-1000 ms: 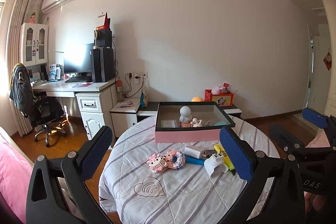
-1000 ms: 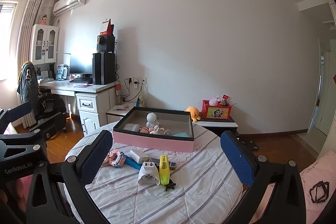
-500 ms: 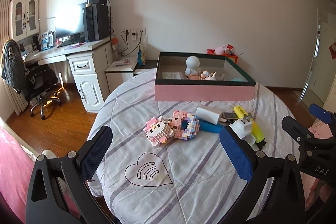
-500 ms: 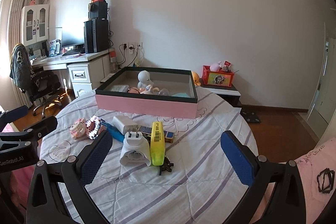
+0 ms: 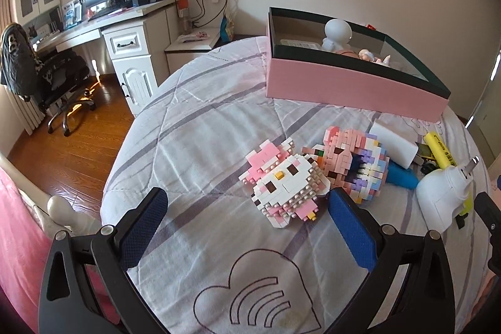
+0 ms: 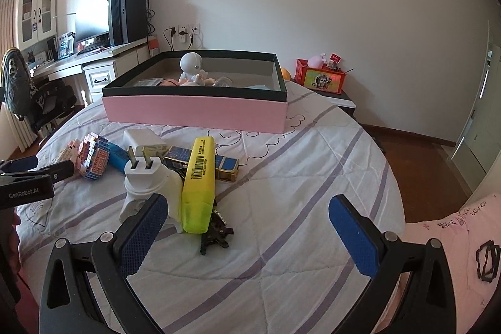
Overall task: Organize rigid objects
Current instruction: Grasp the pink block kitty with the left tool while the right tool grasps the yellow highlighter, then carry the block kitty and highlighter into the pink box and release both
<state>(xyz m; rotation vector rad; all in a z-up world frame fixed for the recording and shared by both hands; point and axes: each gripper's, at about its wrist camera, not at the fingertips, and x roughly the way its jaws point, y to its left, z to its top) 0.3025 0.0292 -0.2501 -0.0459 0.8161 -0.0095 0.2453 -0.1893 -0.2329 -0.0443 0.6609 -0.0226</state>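
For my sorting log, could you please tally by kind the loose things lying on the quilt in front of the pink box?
Brick-built figures: 2
White plug adapters: 2
Yellow highlighter: 1
Blue tube: 1
Blue-and-gold flat item: 1
Small black piece: 1
Total: 8

At the left edge of the right wrist view, the left gripper (image 6: 26, 193) body reads "GenRobot.AI". The yellow highlighter (image 6: 200, 182) carries a barcode label, its fine print too small to read.

quilt (image 5: 219, 121): soft stitched cloth | block figure (image 5: 286, 182): studded plastic | plug adapter (image 6: 150, 177): smooth white plastic, metal prongs | floor (image 5: 69, 146): glossy wood
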